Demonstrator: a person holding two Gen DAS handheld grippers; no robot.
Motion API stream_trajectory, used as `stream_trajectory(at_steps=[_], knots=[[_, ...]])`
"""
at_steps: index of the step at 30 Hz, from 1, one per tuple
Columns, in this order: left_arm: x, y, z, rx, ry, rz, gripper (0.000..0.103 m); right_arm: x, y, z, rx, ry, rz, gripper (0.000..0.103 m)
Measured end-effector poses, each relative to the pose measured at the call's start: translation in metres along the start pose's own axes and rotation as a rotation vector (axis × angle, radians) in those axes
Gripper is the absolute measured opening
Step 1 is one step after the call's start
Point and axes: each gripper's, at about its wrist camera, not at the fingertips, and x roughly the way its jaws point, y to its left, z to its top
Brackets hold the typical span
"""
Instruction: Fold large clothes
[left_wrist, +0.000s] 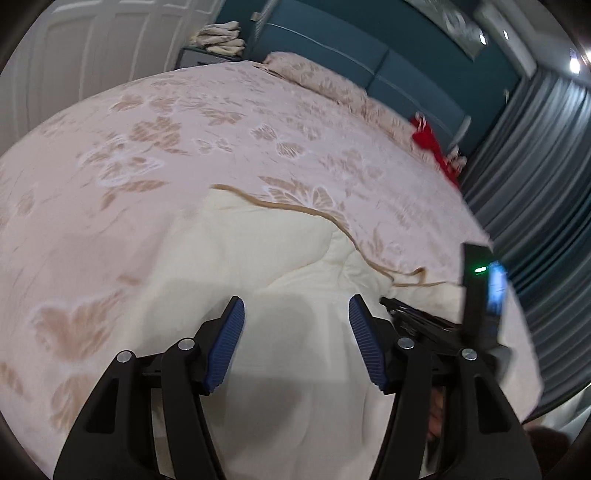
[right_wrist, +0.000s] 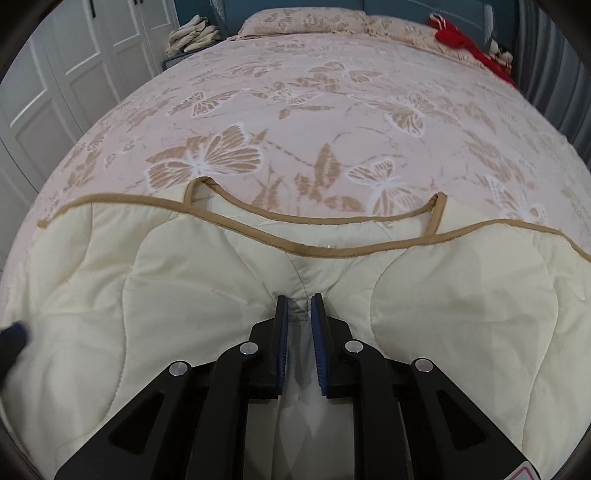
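Between the right gripper's (right_wrist: 298, 301) fingers, clamped on a thin pinch, the cream quilted garment (right_wrist: 207, 295) lies across the bed (right_wrist: 295, 110), left gripper (left_wrist: 297, 312) spread apart above it; that pinch may slip

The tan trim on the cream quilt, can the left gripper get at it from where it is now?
Probably yes: the left gripper hangs open above the cream quilt, with nothing between it and the tan trim ahead.
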Motion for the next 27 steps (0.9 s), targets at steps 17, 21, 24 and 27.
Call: stream_trajectory(at_steps=[17, 21, 24, 27], knots=[[-0.036, 0.091, -0.067, -0.430, 0.115, -0.113, 0.080, -0.029, -0.018, 0.004, 0.037, -0.014, 0.055, 0.015], [-0.034, 0.083, -0.066, -0.424, 0.109, -0.071, 0.071, -0.090, -0.037, -0.028, 0.071, -0.054, 0.136, 0.015], [-0.046, 0.072, -0.060, -0.371, 0.080, -0.044, 0.057, -0.125, -0.046, -0.068, 0.080, -0.048, 0.194, 0.015], [-0.061, 0.055, -0.054, -0.305, 0.043, -0.036, 0.042, -0.127, -0.046, -0.101, 0.093, 0.000, 0.232, 0.015]])
